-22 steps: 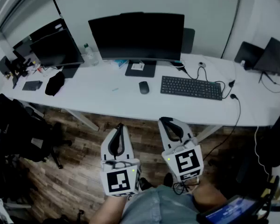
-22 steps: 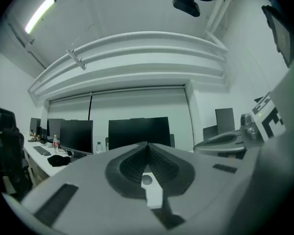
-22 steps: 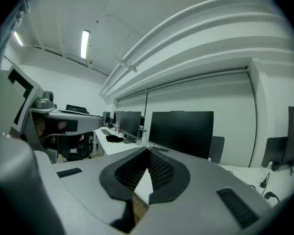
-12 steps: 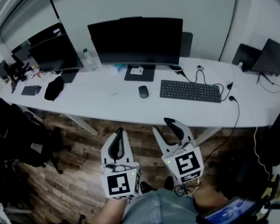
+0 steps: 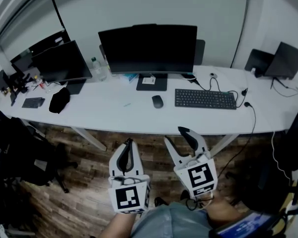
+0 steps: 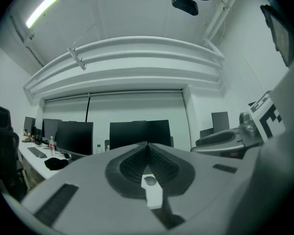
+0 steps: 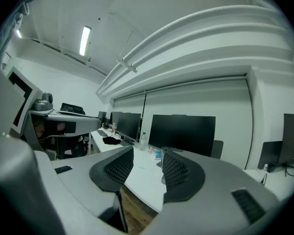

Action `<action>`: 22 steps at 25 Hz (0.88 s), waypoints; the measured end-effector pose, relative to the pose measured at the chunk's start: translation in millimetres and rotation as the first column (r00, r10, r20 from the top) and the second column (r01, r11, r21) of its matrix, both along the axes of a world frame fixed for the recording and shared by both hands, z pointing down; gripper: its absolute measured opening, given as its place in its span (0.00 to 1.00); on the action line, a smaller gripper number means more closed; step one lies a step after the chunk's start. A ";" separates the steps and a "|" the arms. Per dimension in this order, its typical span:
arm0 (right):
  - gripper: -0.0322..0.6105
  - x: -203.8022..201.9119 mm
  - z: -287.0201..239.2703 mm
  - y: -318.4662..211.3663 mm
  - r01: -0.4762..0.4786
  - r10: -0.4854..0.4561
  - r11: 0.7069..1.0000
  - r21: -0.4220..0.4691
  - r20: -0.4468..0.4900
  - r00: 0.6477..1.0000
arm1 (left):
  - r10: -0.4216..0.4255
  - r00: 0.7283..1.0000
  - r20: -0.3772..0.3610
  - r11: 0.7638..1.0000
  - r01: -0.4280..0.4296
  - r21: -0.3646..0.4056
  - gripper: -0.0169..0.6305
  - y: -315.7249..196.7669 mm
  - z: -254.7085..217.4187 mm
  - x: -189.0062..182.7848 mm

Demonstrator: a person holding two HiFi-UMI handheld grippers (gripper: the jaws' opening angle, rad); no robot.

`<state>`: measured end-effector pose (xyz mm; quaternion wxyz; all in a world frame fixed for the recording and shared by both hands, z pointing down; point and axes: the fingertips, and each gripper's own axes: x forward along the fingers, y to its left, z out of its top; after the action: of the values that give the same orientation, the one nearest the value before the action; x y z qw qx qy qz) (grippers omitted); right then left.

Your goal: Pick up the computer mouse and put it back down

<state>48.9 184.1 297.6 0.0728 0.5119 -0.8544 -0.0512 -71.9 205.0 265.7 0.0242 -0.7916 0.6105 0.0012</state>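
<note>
White desk [image 5: 109,114] holds the mouse [image 5: 157,101] just beside the keyboard [image 5: 205,98] (monitor [image 5: 148,48] behind). Left gripper [image 5: 128,143] jaws pressed together; right gripper [image 5: 176,136] jaws spread, empty, above wooden floor [image 5: 84,182].

you're in an office: one long white desk [image 5: 109,114] bears several monitors [image 5: 148,48] and a keyboard [image 5: 205,98], a wheeled chair [image 5: 30,148] beside it.

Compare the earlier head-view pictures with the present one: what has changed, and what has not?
The right gripper has opened its jaws, with nothing between them. The left gripper stays shut and empty. The computer mouse lies untouched on the desk, left of the keyboard.
</note>
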 end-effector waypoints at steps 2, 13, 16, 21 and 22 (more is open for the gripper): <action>0.34 -6.5 2.4 2.8 -0.014 0.014 1.000 0.002 0.002 1.000 | 0.012 1.000 0.010 0.999 -0.011 -0.031 0.03 1.8 6.5 -8.4; 0.30 -25.0 14.4 -5.4 -0.055 0.055 0.998 -0.026 -0.005 0.998 | 0.048 0.999 -0.019 0.998 -0.048 -0.028 0.03 -12.7 26.9 -30.3; 0.30 -23.1 21.1 -13.2 -0.068 0.068 0.997 -0.044 0.002 0.998 | 0.058 0.998 -0.008 0.998 -0.058 -0.033 0.03 -21.6 29.0 -28.4; 0.29 -20.2 36.8 -35.8 -0.080 0.081 0.994 -0.078 0.015 0.997 | 0.062 0.998 0.001 0.994 -0.062 -0.084 0.03 -45.5 44.9 -26.5; 0.29 -18.9 40.4 -41.3 -0.082 0.084 0.993 -0.088 0.018 0.996 | 0.063 0.998 0.005 0.994 -0.063 -0.093 0.03 -51.3 47.6 -25.4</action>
<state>29.9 142.8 338.1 0.0876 0.5438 -0.8346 -0.0053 -97.3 153.6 313.3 -0.0101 -0.8108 0.5846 -0.0293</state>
